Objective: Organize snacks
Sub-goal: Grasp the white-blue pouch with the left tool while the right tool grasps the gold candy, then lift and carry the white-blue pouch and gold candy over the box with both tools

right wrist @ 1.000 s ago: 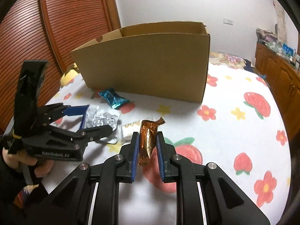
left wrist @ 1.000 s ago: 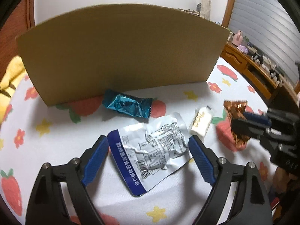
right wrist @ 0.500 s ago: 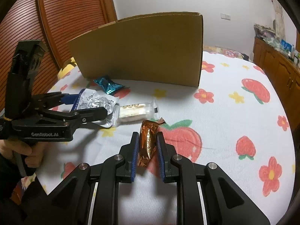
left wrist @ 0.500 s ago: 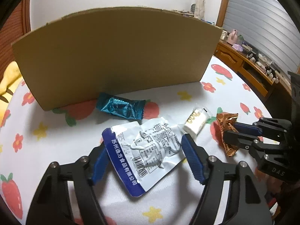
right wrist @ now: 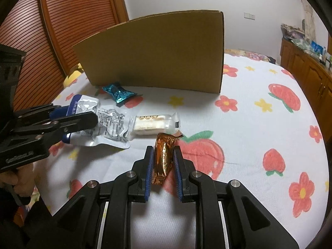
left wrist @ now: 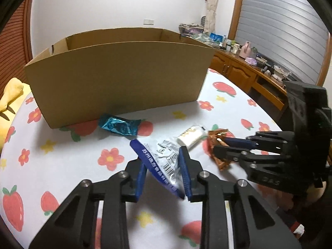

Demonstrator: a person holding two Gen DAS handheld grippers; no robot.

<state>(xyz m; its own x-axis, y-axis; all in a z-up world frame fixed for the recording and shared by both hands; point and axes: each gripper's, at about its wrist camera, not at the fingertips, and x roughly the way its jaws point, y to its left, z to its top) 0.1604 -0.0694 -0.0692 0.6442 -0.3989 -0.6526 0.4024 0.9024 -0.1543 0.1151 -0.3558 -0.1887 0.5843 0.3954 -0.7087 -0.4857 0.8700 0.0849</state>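
Observation:
My left gripper (left wrist: pixel 162 166) is shut on the silver and blue snack pouch (left wrist: pixel 164 157), lifted off the cloth; it also shows in the right wrist view (right wrist: pixel 103 122). My right gripper (right wrist: pixel 162 164) is shut on an orange foil snack (right wrist: pixel 164 155), seen at the right in the left wrist view (left wrist: pixel 217 145). A white wafer bar (right wrist: pixel 153 122) lies on the cloth between them. A teal foil candy (left wrist: pixel 119 125) lies before the open cardboard box (left wrist: pixel 120 78).
The strawberry-print cloth (right wrist: pixel 249 124) covers the surface. A yellow plush (left wrist: pixel 10 93) lies left of the box. A wooden cabinet with clutter (left wrist: pixel 249 70) stands at the right; a slatted wooden door (right wrist: pixel 62 31) is at the left.
My left gripper has closed on the silver pouch and lifted it, pulling back so the box interior shows. My right gripper still holds the orange snack, lower over the cloth.

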